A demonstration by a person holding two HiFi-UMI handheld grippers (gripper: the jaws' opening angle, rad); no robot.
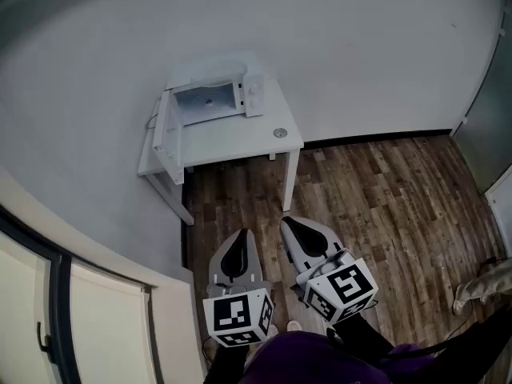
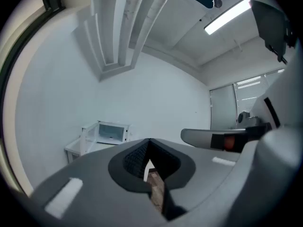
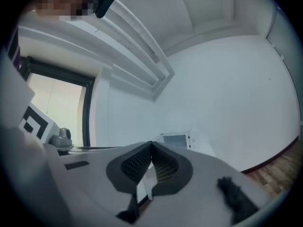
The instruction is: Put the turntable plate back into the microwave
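Note:
A white microwave (image 1: 214,94) stands far off on a white table (image 1: 232,144) against the wall, with its door (image 1: 168,128) swung open to the left. On the table's front right part lies a small round grey thing (image 1: 279,133); I cannot tell whether it is the turntable plate. My left gripper (image 1: 242,234) and right gripper (image 1: 288,222) hang side by side over the wooden floor, well short of the table, both shut and empty. The left gripper view shows the microwave (image 2: 111,132) small beyond the shut jaws. It also appears past the jaws in the right gripper view (image 3: 176,140).
Dark wooden floor (image 1: 384,198) lies between me and the table. A window frame (image 1: 56,294) runs along the left wall, and a door edge (image 1: 480,110) is at the right. A pale object (image 1: 480,288) lies on the floor at the lower right.

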